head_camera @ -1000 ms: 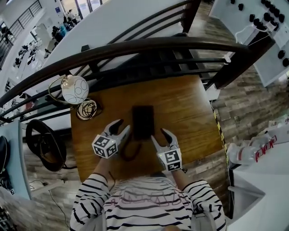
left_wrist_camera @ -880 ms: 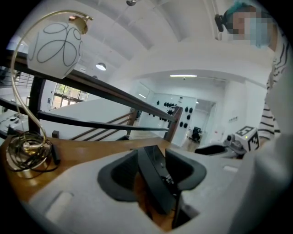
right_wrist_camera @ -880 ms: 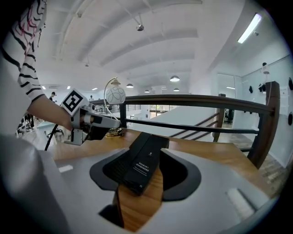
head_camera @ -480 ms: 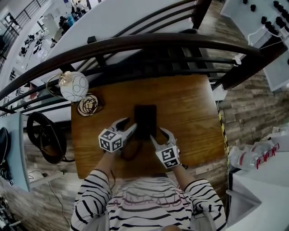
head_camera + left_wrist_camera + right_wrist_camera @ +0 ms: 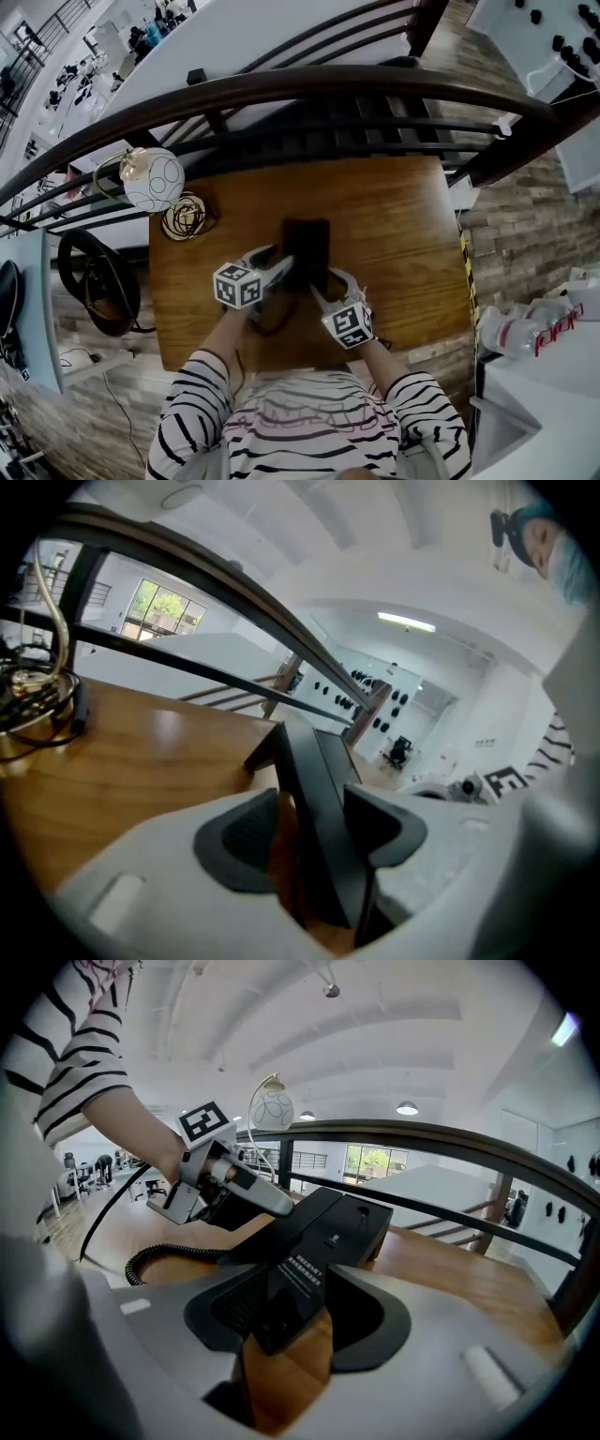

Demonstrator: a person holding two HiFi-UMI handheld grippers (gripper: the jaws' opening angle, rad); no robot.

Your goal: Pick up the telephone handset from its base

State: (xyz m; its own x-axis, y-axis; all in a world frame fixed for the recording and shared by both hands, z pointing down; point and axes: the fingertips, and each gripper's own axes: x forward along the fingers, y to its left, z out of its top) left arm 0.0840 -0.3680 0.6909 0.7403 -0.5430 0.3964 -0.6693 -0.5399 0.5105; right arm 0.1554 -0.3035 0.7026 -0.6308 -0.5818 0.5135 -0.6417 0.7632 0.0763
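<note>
Black phone point(image 5: 307, 242) betw. L gripper point(image 5: 277, 262), R gripper point(image 5: 326, 284); both jaws opening.

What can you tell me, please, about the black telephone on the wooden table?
The telephone is a matte black, plastic-looking unit lying flat midway on the wooden table, its handset apparently seated on it. A coiled black cord loops from its near end, and white print marks a near corner. The left gripper and right gripper flank that end, jaws opening, each with an edge between them, pads not visibly pressing.

Matt black plastic telephone point(image 5: 306, 249) on a smooth, glossy varnished wooden table point(image 5: 398, 234)
</note>
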